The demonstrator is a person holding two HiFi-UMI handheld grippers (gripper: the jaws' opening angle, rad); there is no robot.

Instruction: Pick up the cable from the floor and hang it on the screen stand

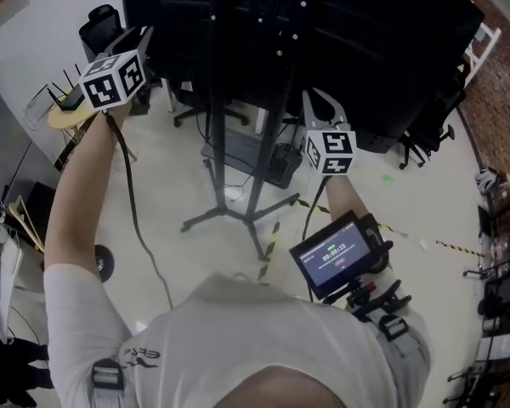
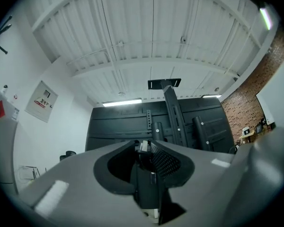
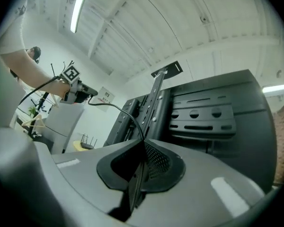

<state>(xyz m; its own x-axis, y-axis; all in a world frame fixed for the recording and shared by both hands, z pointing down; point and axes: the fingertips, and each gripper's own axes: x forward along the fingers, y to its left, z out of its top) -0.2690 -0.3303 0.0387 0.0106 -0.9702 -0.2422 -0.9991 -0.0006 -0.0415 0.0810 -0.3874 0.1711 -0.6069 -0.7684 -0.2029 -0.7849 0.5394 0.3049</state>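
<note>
White shirt [image 1: 238, 347] fills the bottom of the head view, and two bare arms reach up from it toward the back of the big black screen [image 1: 365, 41]. High up by the screen's left edge is the left tool [image 1: 141, 36]. Its jaws stand partly apart and press on a chunky dark plug [image 2: 144, 174] with a small white bit at its tip. From that tool the thin black cable [image 1: 133, 195] hangs down beside the left arm toward the pale floor [image 1: 408, 202]. The right tool [image 1: 316, 99] is up too, just beside the dark poles of the screen stand [image 1: 217, 100]. Its jaws are almost together and pinch the thin cable. In the right gripper view the cable curves through the air from the left tool over to those jaws — so both tools hold it, well apart from each other. A little lit display [image 1: 336, 257] sits by the right wrist. The stand's legs rest on the floor below.
</note>
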